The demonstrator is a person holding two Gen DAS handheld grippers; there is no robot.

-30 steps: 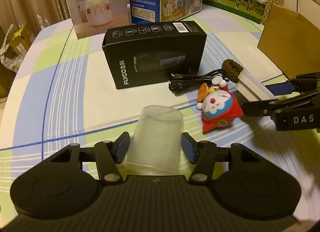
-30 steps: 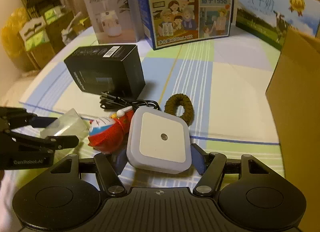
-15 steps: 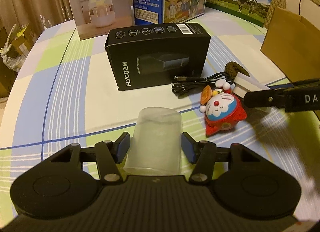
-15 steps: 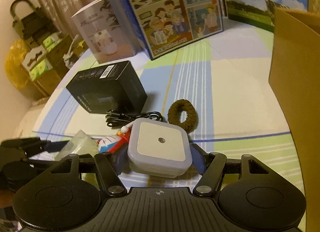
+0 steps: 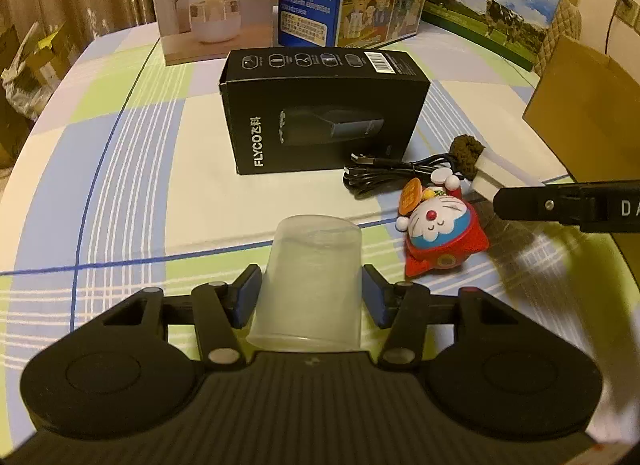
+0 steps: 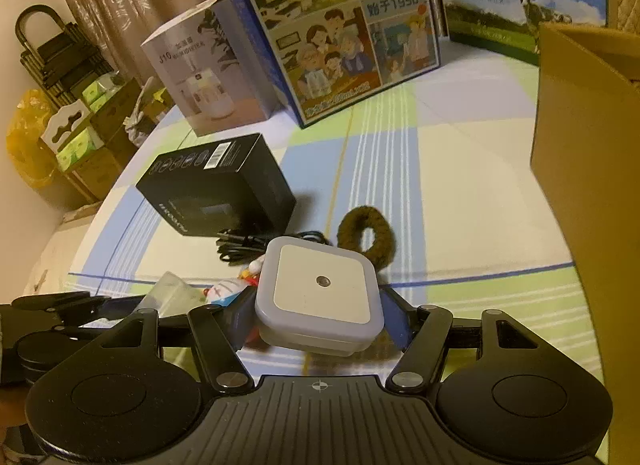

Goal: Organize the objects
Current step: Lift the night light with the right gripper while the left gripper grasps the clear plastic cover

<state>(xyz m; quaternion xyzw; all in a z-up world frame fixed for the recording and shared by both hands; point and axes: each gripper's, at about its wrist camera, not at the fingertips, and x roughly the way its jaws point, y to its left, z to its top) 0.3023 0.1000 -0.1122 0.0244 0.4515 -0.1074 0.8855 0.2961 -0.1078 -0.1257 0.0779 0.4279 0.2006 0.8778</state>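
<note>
A clear plastic cup [image 5: 312,265] lies mouth toward me between the pads of my left gripper [image 5: 310,297]; its jaws are closing and both pads press on the cup's sides. My right gripper [image 6: 318,317] is shut on a white square night light [image 6: 322,289], held just above the checked tablecloth. A red and blue cat toy [image 5: 436,233] lies between the two grippers, partly hidden behind the night light in the right wrist view. A finger of the right gripper [image 5: 560,205] shows at the right edge of the left wrist view.
A black shaver box [image 5: 320,113] lies mid-table, with a coiled black cable [image 5: 384,175] and a brown hair tie [image 6: 366,235] beside it. An open cardboard box [image 6: 588,185] stands at the right. A humidifier box [image 5: 212,5] and milk cartons [image 6: 340,33] line the far edge.
The right gripper has rolled and shifted a little with the night light still in its grip. The left gripper's pads have drawn in slightly on the cup; that hand has stayed in place.
</note>
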